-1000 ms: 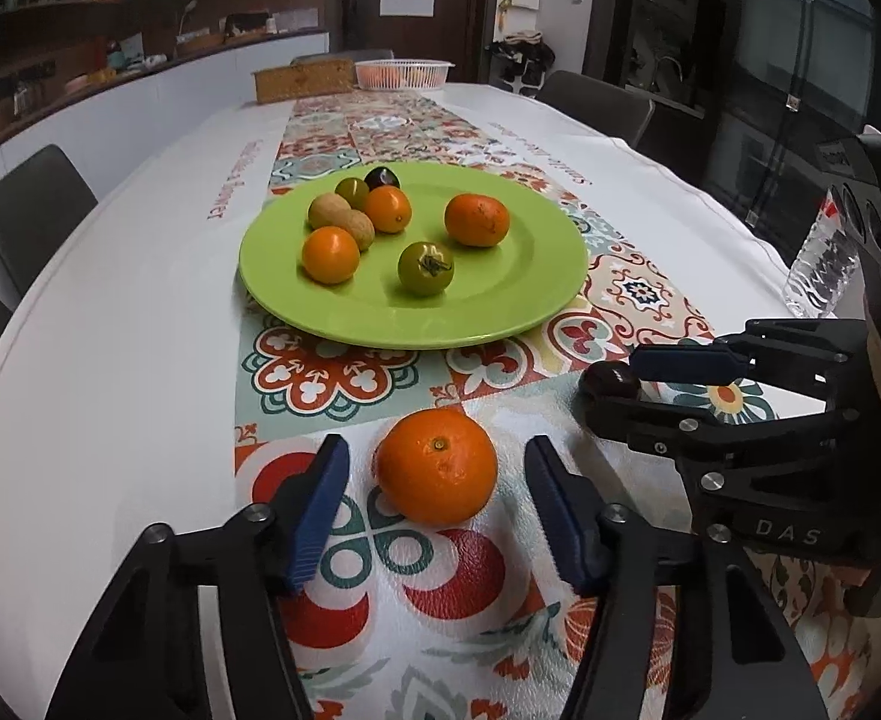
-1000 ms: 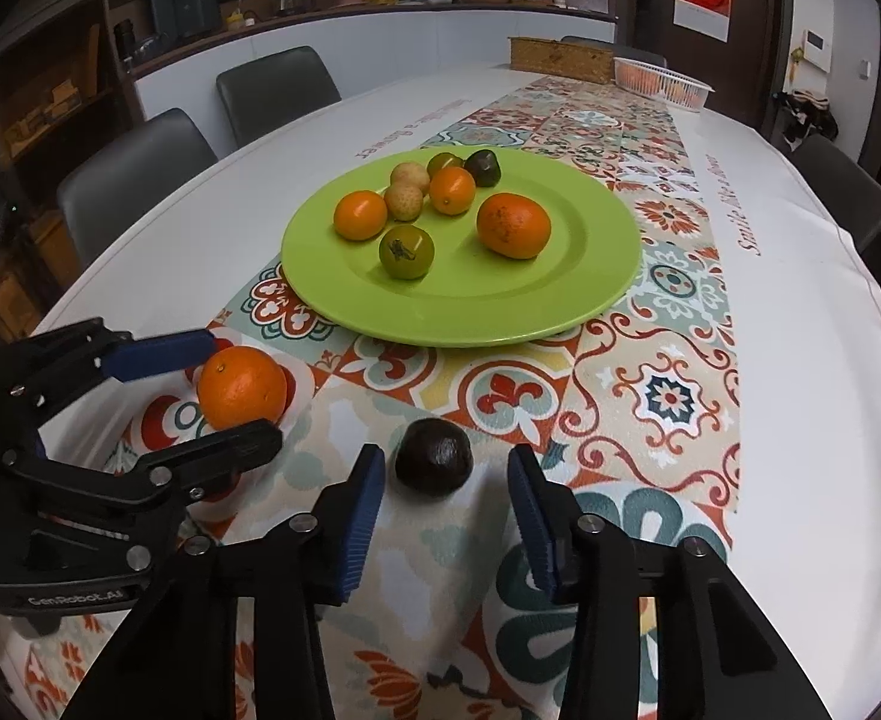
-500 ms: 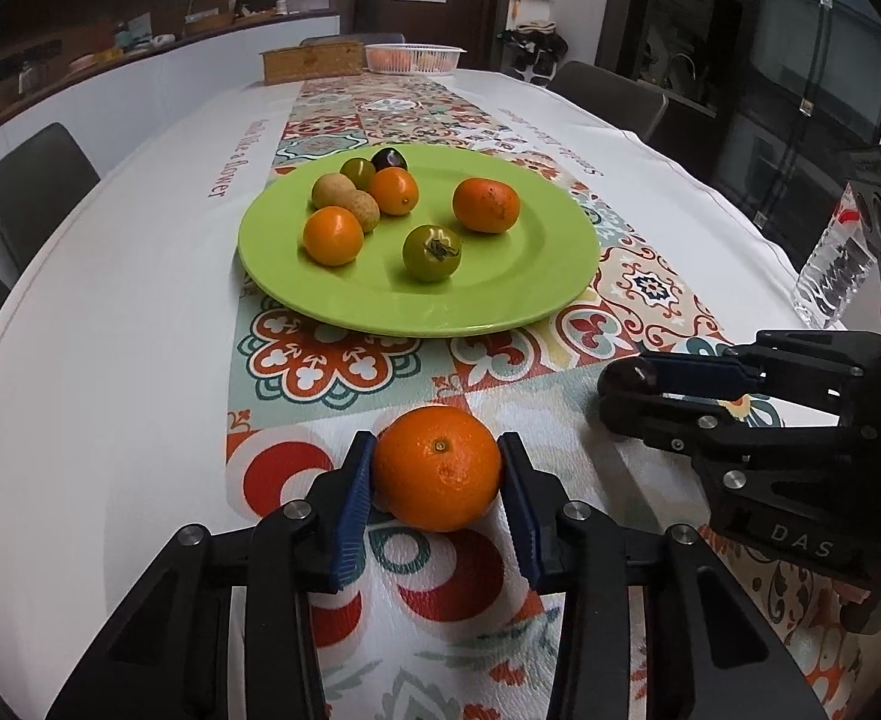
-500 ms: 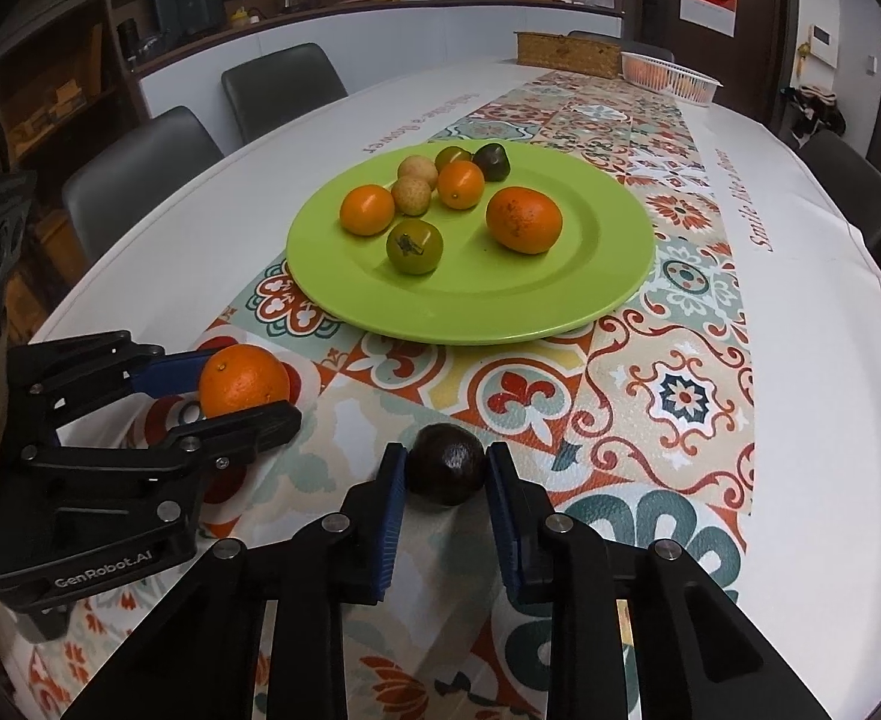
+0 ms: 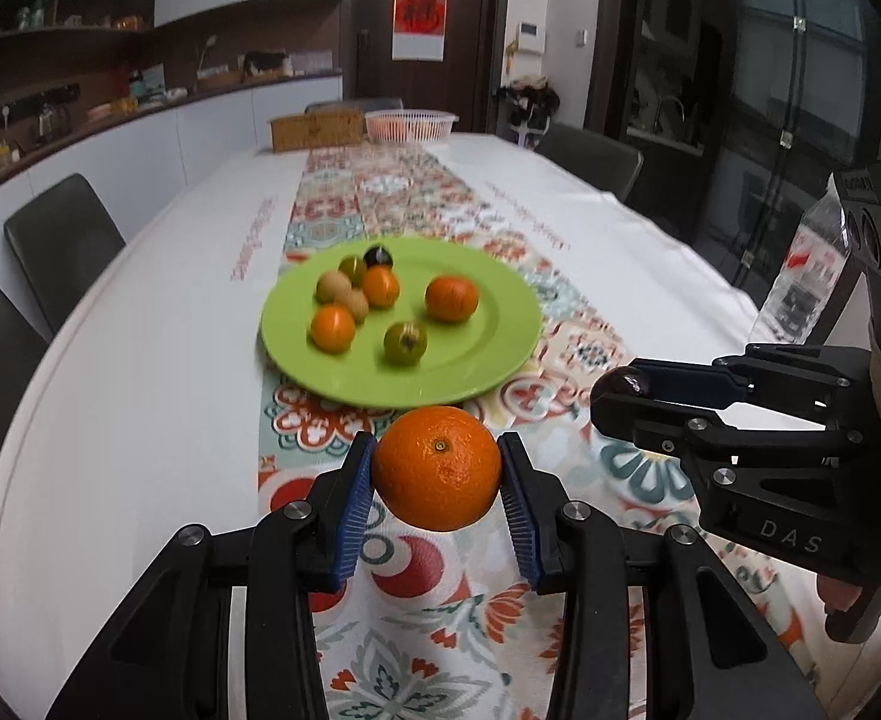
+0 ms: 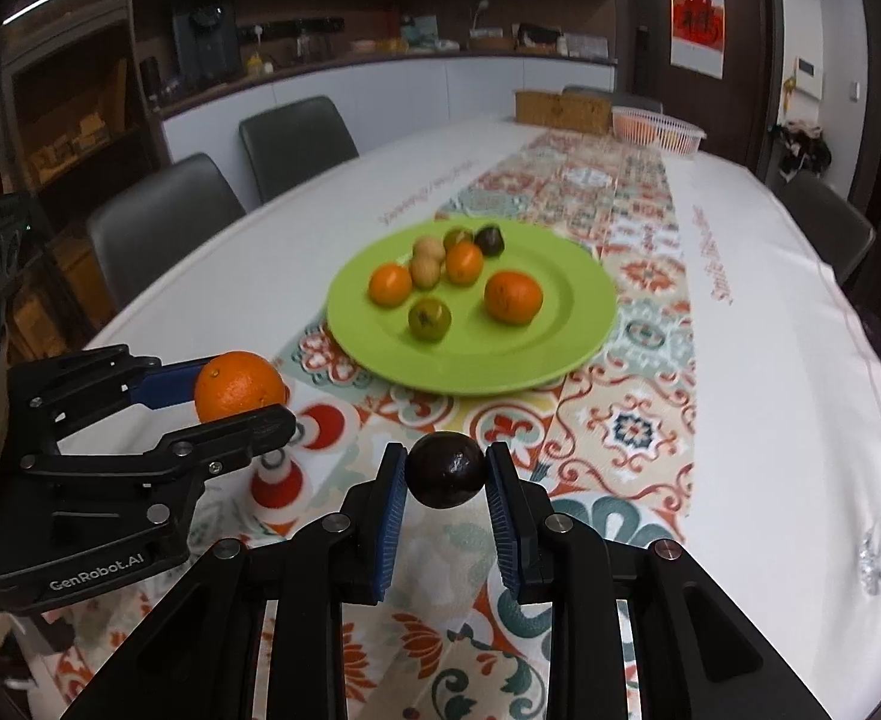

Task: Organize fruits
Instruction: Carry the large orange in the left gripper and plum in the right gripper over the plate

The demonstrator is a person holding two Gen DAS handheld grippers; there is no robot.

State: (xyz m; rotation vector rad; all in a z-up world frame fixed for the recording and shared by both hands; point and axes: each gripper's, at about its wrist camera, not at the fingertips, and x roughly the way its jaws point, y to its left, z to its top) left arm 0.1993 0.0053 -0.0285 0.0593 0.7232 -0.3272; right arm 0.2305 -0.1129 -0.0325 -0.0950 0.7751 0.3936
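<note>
The left gripper [image 5: 437, 483] is clamping a large orange [image 5: 437, 468] between its blue fingers [image 5: 356, 495] and holding it clear of the patterned runner [image 5: 416, 630] – just short of the near rim of the green plate [image 5: 500, 348]. On that plate, from the left, small oranges, two tan fruits, a green one and a dark one are sitting in a loose cluster, with open room toward the right side. Further right, the right gripper [image 6: 446, 489] is pinching a small dark fruit [image 6: 445, 469], its fingers drawn tight on it, also held above the surface [image 6: 800, 312].

Doing this step well probably means carrying both fruits forward over the rim at a height that clears the lip, keeping the two grippers apart so they are not bumping, then lowering each fruit into a bare patch – not onto the cluster – before letting go, since round fruit dropped from height is likely to roll off.
</note>
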